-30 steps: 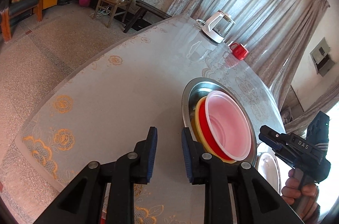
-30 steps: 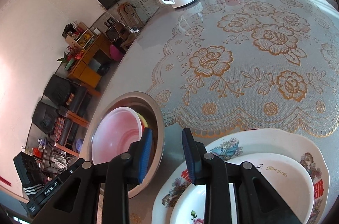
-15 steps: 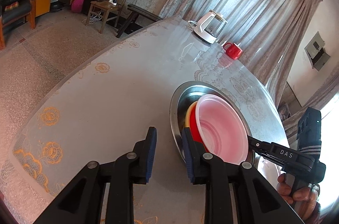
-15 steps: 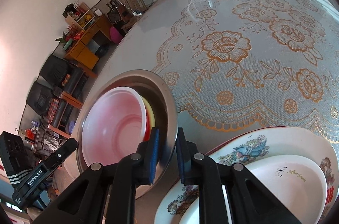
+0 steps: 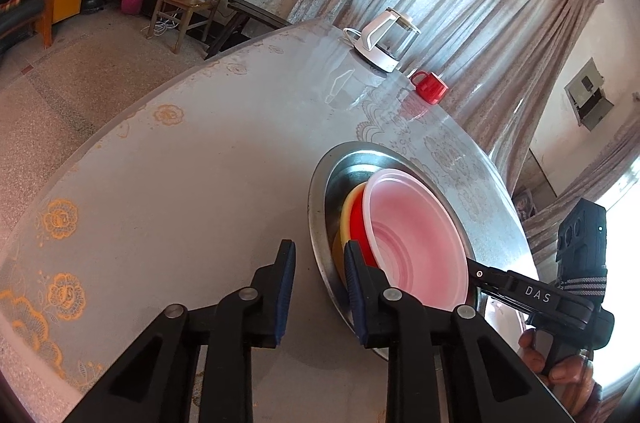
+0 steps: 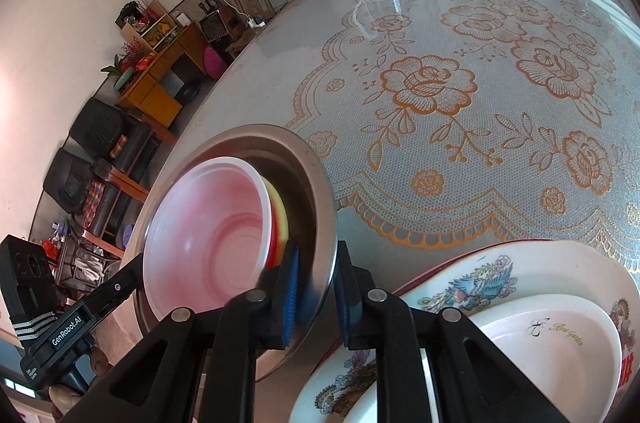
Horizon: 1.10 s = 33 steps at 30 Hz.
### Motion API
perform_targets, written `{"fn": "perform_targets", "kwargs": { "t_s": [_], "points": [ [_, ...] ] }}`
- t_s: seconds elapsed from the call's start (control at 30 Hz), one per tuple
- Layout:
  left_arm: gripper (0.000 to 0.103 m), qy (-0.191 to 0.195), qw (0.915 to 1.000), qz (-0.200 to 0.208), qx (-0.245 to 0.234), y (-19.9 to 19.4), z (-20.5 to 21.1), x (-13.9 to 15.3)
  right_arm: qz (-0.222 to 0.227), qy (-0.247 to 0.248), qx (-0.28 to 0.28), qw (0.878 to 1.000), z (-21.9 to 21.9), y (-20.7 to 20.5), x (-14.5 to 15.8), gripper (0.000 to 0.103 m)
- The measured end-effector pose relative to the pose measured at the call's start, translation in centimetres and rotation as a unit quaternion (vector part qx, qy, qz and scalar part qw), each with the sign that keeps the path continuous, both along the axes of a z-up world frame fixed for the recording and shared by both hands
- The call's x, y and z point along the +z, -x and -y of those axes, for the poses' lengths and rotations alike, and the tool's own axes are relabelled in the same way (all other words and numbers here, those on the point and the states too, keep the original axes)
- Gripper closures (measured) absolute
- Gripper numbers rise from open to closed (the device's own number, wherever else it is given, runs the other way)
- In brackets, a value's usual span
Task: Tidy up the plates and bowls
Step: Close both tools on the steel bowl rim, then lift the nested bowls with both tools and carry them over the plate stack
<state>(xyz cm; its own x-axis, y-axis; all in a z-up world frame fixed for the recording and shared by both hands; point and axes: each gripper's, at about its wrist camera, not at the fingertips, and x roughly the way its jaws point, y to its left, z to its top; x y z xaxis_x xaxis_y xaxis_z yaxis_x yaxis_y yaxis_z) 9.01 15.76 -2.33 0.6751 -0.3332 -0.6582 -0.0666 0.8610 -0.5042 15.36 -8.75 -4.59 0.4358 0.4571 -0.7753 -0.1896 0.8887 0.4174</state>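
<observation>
left wrist view: left hand-held gripper [image 5: 318, 281] straddles the near rim of a steel basin [image 5: 320, 183] on the table [image 5: 180, 183]; the right pad sits inside the basin, the left pad outside, and a gap shows between left pad and rim, so the jaws are not clamped. nested in the basin: a pink bowl [image 5: 416, 235] on top, a red bowl [image 5: 358, 223] under it, a yellow bowl [image 5: 347, 207] lowest. the right hand-held gripper [image 5: 476, 273] reaches the basin's right side, a hand [image 5: 560, 371] on its grip. white kettle [image 5: 384, 41] and red mug [image 5: 430, 87] stand at the far table edge. right wrist view: right hand-held gripper [image 6: 316, 299] is clenched on the steel basin's [image 6: 324, 191] rim, one blue pad inside, one outside. pink bowl [image 6: 208, 227] sits inside, red and yellow edges showing beside it. patterned plates [image 6: 500, 271] are stacked just beside the basin, a white dish [image 6: 560, 351] on top. left hand-held gripper [image 6: 132, 275] enters at lower left.
</observation>
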Motion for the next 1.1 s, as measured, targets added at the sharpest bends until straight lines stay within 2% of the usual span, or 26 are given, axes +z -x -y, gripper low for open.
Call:
{"fn": "perform_targets", "kwargs": {
  "t_s": [0.17,0.33,0.8,1.1],
  "points": [
    [0.084,-0.005,1.0000,0.006,-0.002,0.2,0.2,0.1,0.002,0.000,-0.001,1.000,0.0,0.1,0.0,0.087],
    [0.086,-0.060,0.9980,0.020,-0.005,0.6,1.4,0.7,0.015,0.014,0.004,1.000,-0.2,0.3,0.1,0.087],
    [0.084,-0.066,0.9974,0.027,-0.009,1.3,1.6,1.2,0.023,0.016,0.001,1.000,-0.1,0.7,0.2,0.088],
    [0.084,-0.069,0.9968,0.040,-0.007,2.2,1.7,2.3,0.046,0.015,0.004,0.999,0.0,1.4,1.4,0.088]
  ]
}}
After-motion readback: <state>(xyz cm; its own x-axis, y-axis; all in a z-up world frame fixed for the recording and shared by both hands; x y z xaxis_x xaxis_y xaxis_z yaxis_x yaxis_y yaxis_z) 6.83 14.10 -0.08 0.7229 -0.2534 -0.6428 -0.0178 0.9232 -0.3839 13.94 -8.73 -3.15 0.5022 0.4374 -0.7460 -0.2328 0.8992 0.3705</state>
